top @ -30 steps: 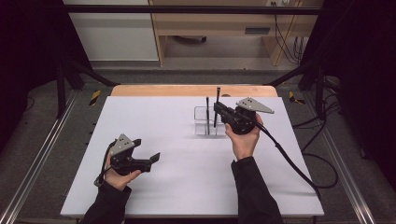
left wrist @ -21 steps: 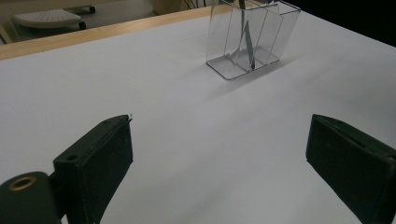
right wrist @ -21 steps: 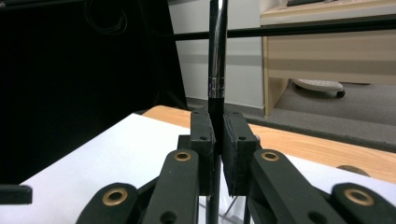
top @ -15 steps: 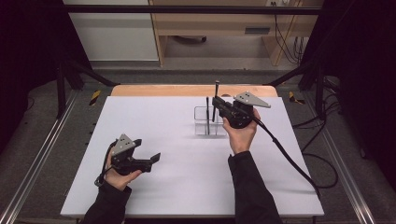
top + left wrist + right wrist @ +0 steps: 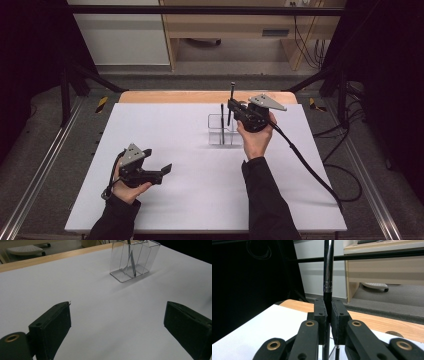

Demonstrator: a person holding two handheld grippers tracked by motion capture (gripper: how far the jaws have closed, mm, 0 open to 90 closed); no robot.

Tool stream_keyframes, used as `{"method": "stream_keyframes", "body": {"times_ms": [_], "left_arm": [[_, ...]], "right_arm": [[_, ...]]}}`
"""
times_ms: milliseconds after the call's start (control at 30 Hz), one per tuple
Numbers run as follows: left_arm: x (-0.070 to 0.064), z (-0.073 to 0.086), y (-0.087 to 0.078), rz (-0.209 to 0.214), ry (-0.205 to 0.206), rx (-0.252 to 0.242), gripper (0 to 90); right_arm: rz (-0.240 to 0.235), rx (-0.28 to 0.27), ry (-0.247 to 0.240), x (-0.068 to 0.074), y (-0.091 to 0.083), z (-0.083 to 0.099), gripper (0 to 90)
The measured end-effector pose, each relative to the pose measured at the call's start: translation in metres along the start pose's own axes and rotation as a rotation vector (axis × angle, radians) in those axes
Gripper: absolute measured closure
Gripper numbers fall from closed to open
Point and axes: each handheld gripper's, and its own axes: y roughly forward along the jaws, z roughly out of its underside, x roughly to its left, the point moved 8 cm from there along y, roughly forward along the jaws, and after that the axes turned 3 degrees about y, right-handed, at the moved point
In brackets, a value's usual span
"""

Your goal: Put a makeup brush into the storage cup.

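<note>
Pen [image 5: 328,277] clamped upright in right hand-held gripper [image 5: 328,315], top cut off; left hand-held gripper [image 5: 117,325] gapes wide.

This looks like a lab or test room, though the dim edges leave some doubt. A white table [image 5: 150,125] stands inside a black frame [image 5: 200,9], metal rails [image 5: 35,175] run along the grey floor, loose cables [image 5: 305,45] hang behind, and a plain wooden desk [image 5: 240,30] sits beyond.

No readable text, no labels, no brands, no numbers anywhere
</note>
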Motion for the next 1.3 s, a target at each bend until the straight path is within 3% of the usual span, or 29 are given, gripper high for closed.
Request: {"method": "stream_keyframes", "body": {"times_ms": [867, 1300], "left_arm": [[-0.001, 0.0, 0.0, 0.002, 0.004, 0.001, 6.8], [-0.001, 0.0, 0.0, 0.0, 0.005, 0.003, 6.8]], "right_arm": [[0.049, 0.015, 0.02, -0.011, 0.025, 0.011, 84.4], [0.08, 0.049, 0.018, -0.016, 0.035, 0.022, 84.4]]}}
